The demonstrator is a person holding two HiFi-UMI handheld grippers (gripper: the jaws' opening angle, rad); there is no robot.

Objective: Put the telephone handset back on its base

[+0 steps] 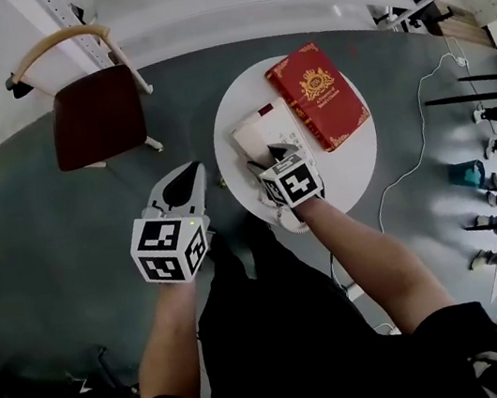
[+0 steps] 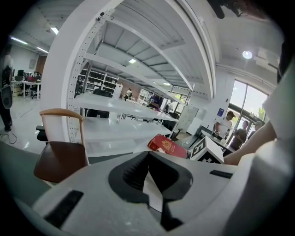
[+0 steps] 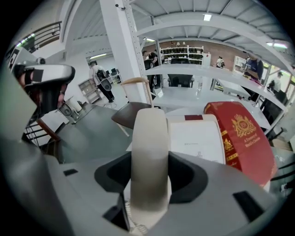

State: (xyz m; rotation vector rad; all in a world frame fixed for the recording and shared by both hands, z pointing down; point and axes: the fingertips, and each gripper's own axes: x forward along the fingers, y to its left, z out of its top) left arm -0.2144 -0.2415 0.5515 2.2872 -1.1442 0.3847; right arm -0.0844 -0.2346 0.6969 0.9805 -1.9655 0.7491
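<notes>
My right gripper (image 1: 280,151) hovers over the near edge of the cream telephone base (image 1: 261,134) on the round white table (image 1: 357,165). It is shut on the cream handset (image 3: 150,152), which stands lengthwise between the jaws. In the right gripper view the base (image 3: 193,138) with its white label panel lies just right of the handset. A bit of coiled cord (image 1: 289,224) shows under the gripper. My left gripper (image 1: 189,177) hangs off the table's left side, jaws together with nothing between them (image 2: 148,154).
A red book (image 1: 318,95) lies on the table right of the base, touching it. A dark red chair (image 1: 96,115) stands at the far left on the grey floor. White shelving runs behind. A white cable (image 1: 414,164) trails right of the table.
</notes>
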